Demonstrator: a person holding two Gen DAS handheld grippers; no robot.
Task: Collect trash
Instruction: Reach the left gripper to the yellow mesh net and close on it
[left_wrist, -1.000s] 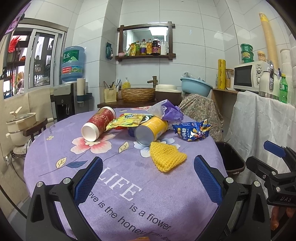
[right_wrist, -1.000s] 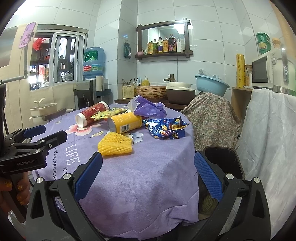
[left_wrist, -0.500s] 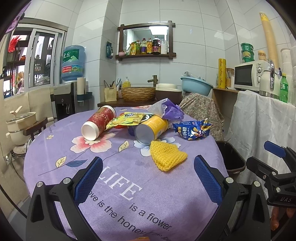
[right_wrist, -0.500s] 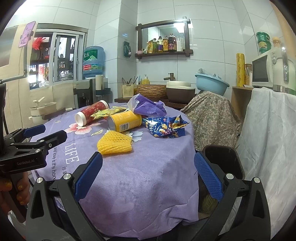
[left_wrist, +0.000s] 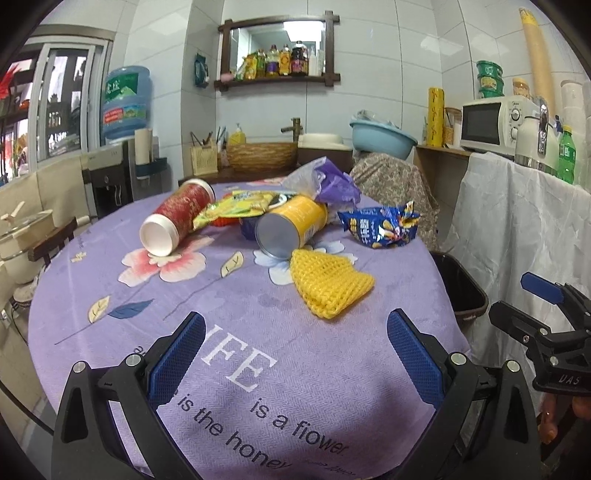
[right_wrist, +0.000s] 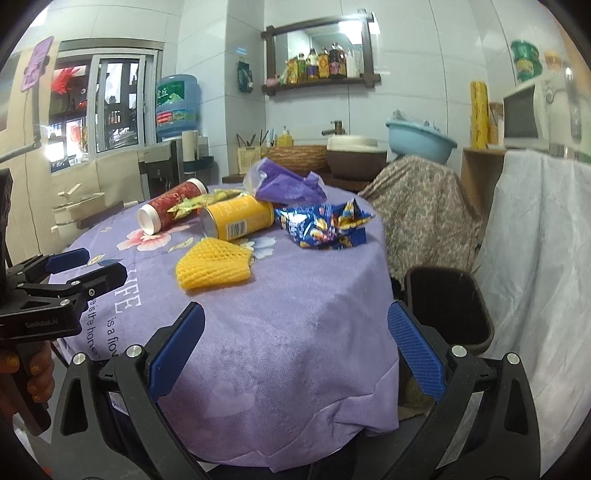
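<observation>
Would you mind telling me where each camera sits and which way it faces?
Left wrist: on the left gripper, facing across the purple table; its own open fingers and the right gripper show.
Right wrist: on the right gripper at the table's edge, facing the bin; the left gripper shows.
Shared: yellow foam net.

A blue water jug (left_wrist: 126, 101) stands on a dispenser at ten o'clock. At twelve o'clock a wooden wall shelf (left_wrist: 277, 79) carries bottles, and under it a woven basket (left_wrist: 261, 156) sits beside a brass tap (left_wrist: 294, 125). A light blue basin (left_wrist: 382, 137) rests on a floral cloth (left_wrist: 397, 181) at one o'clock. A white microwave (left_wrist: 493, 122) and a green bottle (left_wrist: 566, 155) stand at two o'clock, over a white drape (left_wrist: 517, 221).
</observation>
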